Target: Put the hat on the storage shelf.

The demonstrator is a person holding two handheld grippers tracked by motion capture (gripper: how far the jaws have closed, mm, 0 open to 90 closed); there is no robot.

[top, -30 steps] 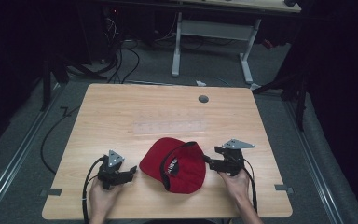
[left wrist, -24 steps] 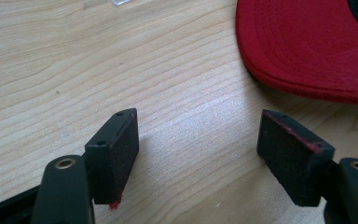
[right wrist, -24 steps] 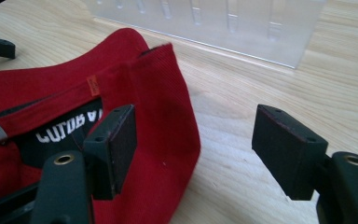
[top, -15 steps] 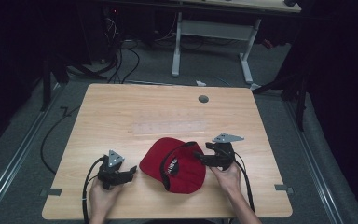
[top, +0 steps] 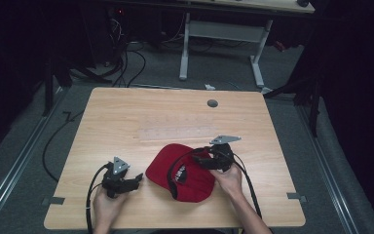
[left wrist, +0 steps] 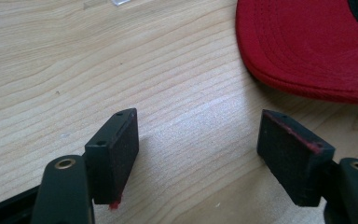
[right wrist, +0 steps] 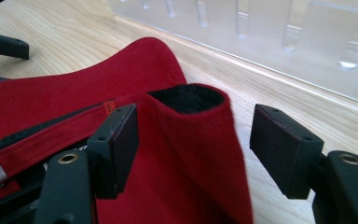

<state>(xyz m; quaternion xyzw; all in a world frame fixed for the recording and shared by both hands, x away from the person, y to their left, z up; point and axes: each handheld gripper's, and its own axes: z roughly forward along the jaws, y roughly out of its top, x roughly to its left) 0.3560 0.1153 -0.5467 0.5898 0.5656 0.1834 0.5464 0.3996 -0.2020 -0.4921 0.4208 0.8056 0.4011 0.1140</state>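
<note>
A red cap (top: 185,170) lies on the table (top: 126,122) near its front edge. The right claw (top: 198,159) is spread open around a raised fold of the cap, having just been closing slightly. The left claw (top: 137,178) rests open just beside the brim.

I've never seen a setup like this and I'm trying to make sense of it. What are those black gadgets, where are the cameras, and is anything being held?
A person at a wooden table holds a two-jaw gripper in each hand. One camera looks down from above; another rides on each gripper, looking along its jaws. A red cap lies near the front edge, a clear plastic strip beyond it. The left gripper is open over bare wood beside the cap. The right gripper has a fold of cap between its jaws, which have just been closing, but the pads are not yet pressing it.
</note>
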